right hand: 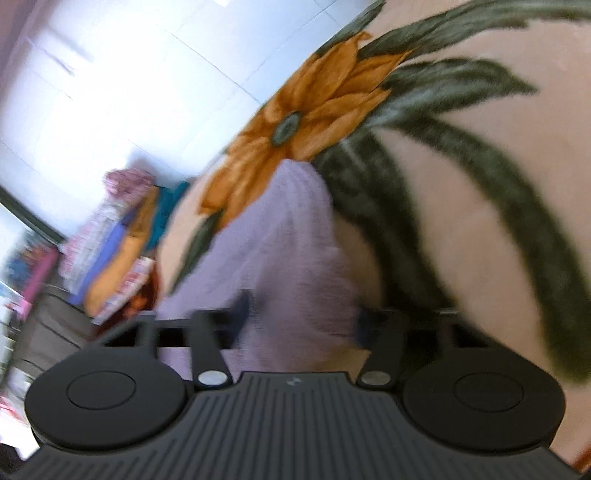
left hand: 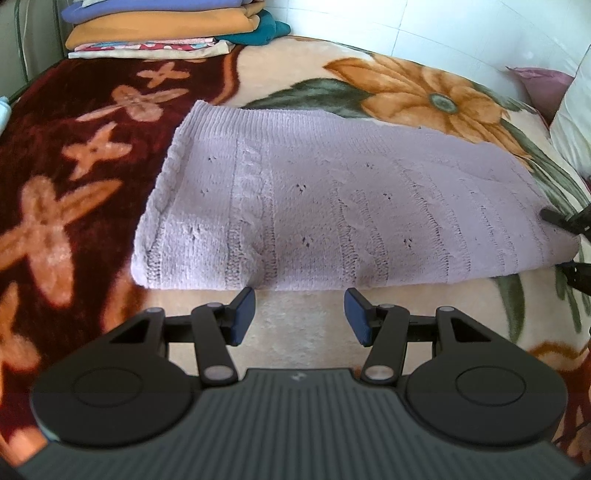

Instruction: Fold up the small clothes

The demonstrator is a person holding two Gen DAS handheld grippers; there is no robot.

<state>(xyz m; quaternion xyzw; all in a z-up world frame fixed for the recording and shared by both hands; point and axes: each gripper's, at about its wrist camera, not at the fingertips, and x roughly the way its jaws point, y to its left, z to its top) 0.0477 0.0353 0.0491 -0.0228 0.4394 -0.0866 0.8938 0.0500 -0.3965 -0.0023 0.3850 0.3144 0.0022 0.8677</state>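
Blanket (left hand: 303,66) first: a plush spread covering the whole bed, cream ground with a big orange flower (left hand: 417,92) and dark green leaves on one side, maroon with peach cross-shaped blossoms on the other. No readable writing, brand or label anywhere on it, nor on the clothes.

On top lies the lilac knitted sweater (left hand: 314,206), folded into a flat rectangle, cable ribs running front to back. Its near edge sits just ahead of the left gripper, its left edge borders the maroon ground, and its far edge reaches the flower's leaves. Bare blanket lies open to the left and in front of it.

At the back corner, against the white tiled wall, stands a stack of folded clothes (left hand: 162,29): blue, orange, a teal piece, printed fabric at the bottom. It sits well apart from the sweater. A pillow (left hand: 569,122) shows at the right edge.

The left gripper (left hand: 299,314) hovers over cream blanket just short of the sweater's near edge, blue pads spread, nothing between them.

The right gripper (right hand: 301,314) is at the sweater's right end; in the left wrist view its black fingertips (left hand: 557,218) straddle that corner. Its own view is blurred, but a fold of lilac knit (right hand: 280,258) fills the gap and the pads look to be pinching it.
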